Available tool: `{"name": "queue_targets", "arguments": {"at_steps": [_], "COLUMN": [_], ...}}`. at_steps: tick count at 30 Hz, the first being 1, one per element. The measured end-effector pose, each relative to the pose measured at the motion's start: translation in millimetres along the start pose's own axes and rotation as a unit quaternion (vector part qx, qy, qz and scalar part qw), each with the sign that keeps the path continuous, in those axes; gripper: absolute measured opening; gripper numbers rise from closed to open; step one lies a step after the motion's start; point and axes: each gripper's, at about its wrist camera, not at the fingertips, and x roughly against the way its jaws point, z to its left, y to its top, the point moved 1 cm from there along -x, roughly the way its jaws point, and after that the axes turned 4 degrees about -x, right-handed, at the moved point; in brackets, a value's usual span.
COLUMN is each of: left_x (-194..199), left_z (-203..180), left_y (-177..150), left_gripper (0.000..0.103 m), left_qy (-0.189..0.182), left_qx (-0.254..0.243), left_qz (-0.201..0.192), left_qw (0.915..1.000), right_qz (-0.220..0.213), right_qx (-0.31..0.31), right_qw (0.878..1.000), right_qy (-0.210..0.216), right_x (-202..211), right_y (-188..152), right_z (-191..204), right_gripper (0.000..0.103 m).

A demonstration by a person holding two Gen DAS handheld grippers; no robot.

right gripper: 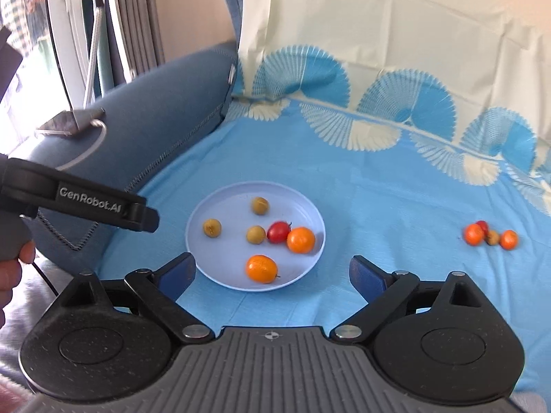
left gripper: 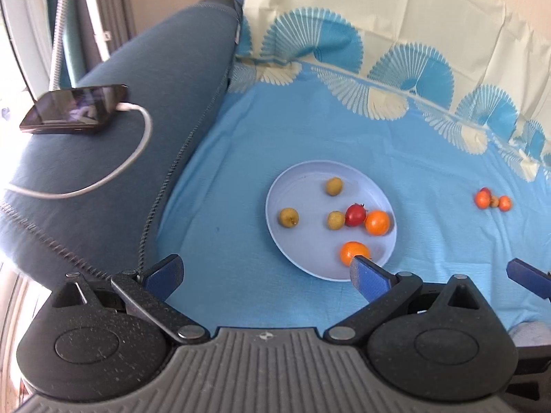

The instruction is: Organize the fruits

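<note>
A pale blue plate lies on the blue cloth. It holds three yellow-green fruits, a red tomato and two orange fruits. A small cluster of orange and red fruits lies on the cloth to the right. My left gripper is open and empty, just in front of the plate. My right gripper is open and empty, over the plate's near edge.
A dark blue cushion borders the cloth on the left, with a phone and white cable on it. A cream and blue patterned cloth rises at the back. The left gripper's body shows at the left.
</note>
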Motion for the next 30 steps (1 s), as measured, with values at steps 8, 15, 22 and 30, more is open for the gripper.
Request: {"name": "queue_targets", "arguments": {"at_steps": [8, 15, 22, 30], "left_x": [55, 82, 104, 109], "left_z": [-3, -10, -12, -13], "left_y": [-21, -37, -41, -42], "left_gripper": [0.103, 0.103, 0.103, 0.103], "left_qy": [0.004, 0.002, 0.004, -0.001], "left_qx": [0.007, 0.001, -0.003, -0.004], "left_qz": [-0.04, -0.056, -0.08, -0.084], "left_qw": [0.9992, 0.9985, 0.9968, 0.9965], "right_qz": [-0.05, -0.086, -0.108, -0.116], "right_qx": [0.007, 0.01, 0.008, 0.014], "right_qw": [0.999, 0.996, 0.994, 0.993], "right_qy": [0.004, 0.004, 0.0, -0.005], "right_x": [61, 95, 114, 121], "right_y": [-18, -27, -33, -36], "right_z": [6, 7, 8, 10], "right_gripper": [0.102, 0.102, 0.102, 0.102]}}
